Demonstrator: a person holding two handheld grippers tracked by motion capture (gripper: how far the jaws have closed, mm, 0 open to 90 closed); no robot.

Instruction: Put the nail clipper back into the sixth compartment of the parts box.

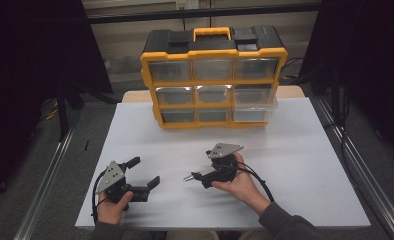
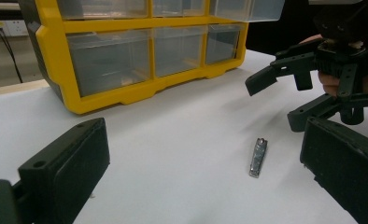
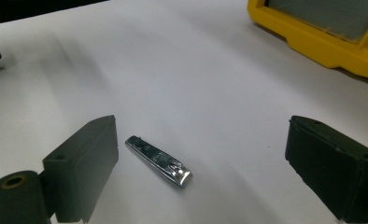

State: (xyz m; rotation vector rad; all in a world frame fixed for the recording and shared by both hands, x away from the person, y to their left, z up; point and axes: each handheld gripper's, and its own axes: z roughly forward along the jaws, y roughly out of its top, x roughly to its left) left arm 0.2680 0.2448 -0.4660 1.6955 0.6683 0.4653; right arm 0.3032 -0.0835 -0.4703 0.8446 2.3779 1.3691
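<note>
A small metal nail clipper [image 1: 188,178] [image 2: 258,157] [image 3: 159,161] lies flat on the white table [image 1: 295,165]. My right gripper [image 1: 201,170] [image 3: 203,140] is open, held low over the table with the clipper between its jaws, nearer the left one and touching neither. My left gripper [image 1: 145,171] [image 2: 203,140] is open too, empty, and points toward the clipper from the left. The left gripper view also takes in the right gripper [image 2: 278,100], jaws apart just beyond the clipper.
A yellow and black organizer [image 1: 212,75] [image 2: 126,98] [image 3: 322,46] with clear drawers stands at the back of the table. Its right-hand middle drawer [image 1: 255,102] sticks out a little. Bare white table lies between the organizer and the grippers. Metal rails run along both sides.
</note>
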